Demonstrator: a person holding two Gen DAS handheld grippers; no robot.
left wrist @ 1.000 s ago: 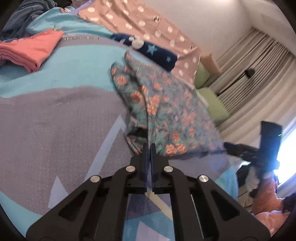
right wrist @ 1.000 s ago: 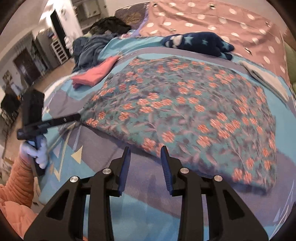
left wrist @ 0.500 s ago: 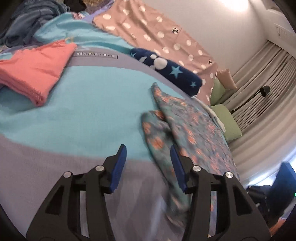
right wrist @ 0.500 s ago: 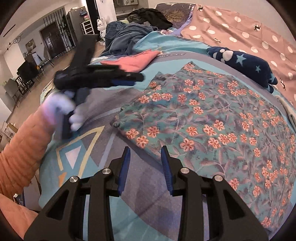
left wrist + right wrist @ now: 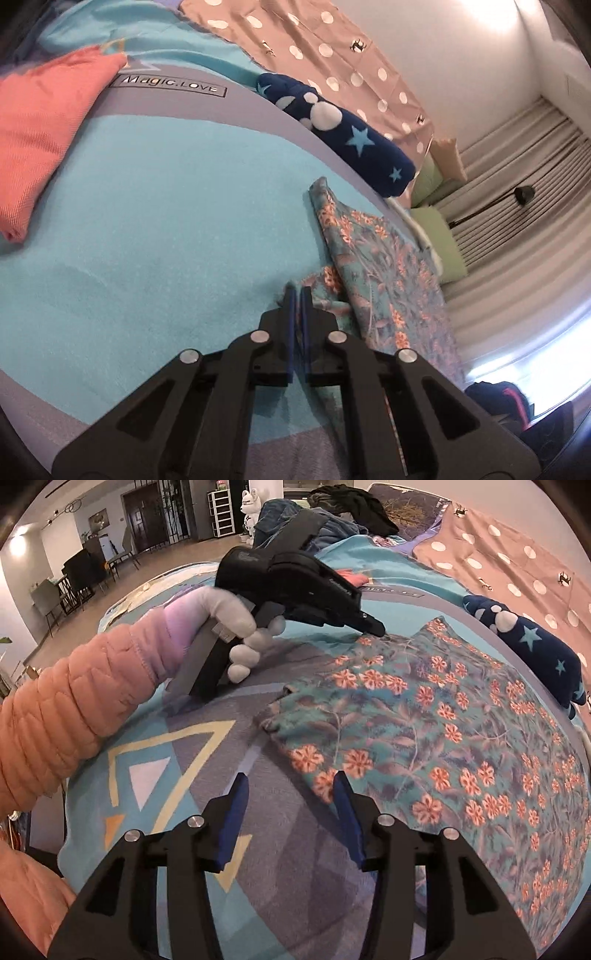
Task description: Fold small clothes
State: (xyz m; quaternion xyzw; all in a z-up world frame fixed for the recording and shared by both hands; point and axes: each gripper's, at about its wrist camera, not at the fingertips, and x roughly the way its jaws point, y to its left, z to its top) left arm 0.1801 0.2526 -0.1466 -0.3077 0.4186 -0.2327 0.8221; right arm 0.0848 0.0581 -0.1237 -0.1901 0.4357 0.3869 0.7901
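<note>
Folding is barely starting: left hand-held gripper [image 5: 297,295] is pinching the floral garment [image 5: 443,731] corner; right hand-held gripper [image 5: 291,794] is opening, empty.

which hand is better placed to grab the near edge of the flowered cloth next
Right. The right claw hovers with jaws opening just at the near edge of the flowered cloth. The left claw is shut at the cloth's far corner.
</note>
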